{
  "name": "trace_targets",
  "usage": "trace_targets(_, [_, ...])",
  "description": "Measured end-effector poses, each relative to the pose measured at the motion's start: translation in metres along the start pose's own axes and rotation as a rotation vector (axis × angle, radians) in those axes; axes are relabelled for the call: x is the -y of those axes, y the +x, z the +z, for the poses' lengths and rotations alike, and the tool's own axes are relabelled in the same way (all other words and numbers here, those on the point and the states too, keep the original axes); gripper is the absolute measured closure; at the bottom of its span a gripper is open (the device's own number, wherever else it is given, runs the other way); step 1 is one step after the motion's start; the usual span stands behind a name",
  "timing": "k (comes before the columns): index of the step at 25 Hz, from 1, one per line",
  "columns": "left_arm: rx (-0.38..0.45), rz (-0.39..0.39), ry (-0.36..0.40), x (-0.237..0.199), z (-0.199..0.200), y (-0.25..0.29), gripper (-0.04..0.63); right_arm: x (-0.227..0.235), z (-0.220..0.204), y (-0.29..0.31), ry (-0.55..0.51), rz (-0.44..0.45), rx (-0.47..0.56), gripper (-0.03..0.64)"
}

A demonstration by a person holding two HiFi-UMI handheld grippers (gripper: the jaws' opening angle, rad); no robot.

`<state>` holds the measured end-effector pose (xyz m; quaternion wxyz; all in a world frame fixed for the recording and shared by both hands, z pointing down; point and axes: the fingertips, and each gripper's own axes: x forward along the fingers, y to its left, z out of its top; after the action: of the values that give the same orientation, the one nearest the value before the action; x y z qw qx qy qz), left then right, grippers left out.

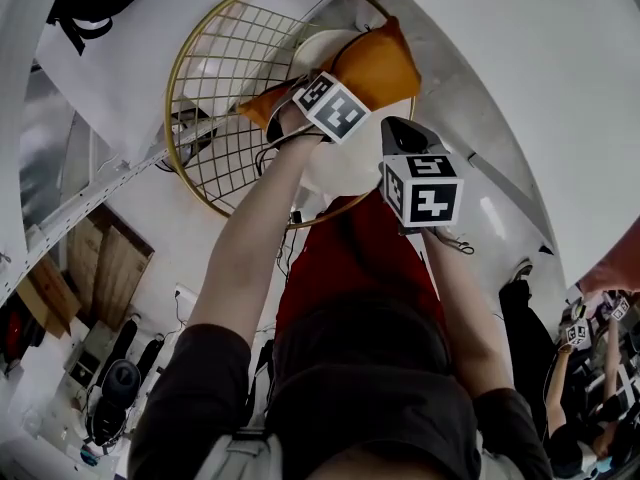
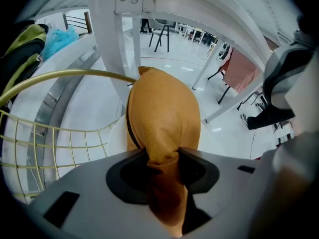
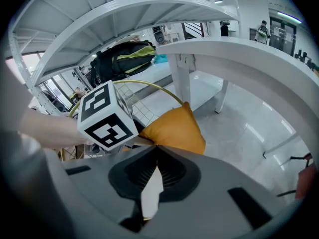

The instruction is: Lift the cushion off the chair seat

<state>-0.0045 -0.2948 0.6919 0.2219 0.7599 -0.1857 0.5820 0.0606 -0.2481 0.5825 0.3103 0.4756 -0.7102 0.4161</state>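
Observation:
An orange cushion (image 1: pixel 382 66) lies against the round gold wire chair (image 1: pixel 215 88). My left gripper (image 1: pixel 305 103) is shut on the cushion's near corner. In the left gripper view, the orange fabric (image 2: pixel 162 116) is bunched and pinched between the jaws of the left gripper (image 2: pixel 163 156), with the gold wire rim (image 2: pixel 50 76) to the left. My right gripper (image 1: pixel 403 133) hovers just right of the cushion without touching it. In the right gripper view, the tips of the right gripper (image 3: pixel 155 146) meet with nothing between them, and the cushion (image 3: pixel 175 131) lies just beyond.
White table legs and frame bars (image 2: pixel 127 44) stand around the chair. A black and green backpack (image 3: pixel 122 54) rests on a white surface behind it, beside a blue bag (image 2: pixel 60 36). A red cloth (image 2: pixel 240 68) hangs at the right. Another person (image 1: pixel 575 368) works at the far right.

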Motion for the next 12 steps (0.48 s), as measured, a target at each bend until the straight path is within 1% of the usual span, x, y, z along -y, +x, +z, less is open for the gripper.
trace_targets(6, [0.034, 0.021, -0.02, 0.006, 0.002, -0.012, 0.436, 0.001, 0.002, -0.009, 0.017, 0.009, 0.011, 0.598])
trace_targets(12, [0.099, 0.01, -0.081, 0.008, 0.003, -0.033, 0.436, -0.005, 0.003, -0.018, 0.012, 0.001, 0.033, 0.598])
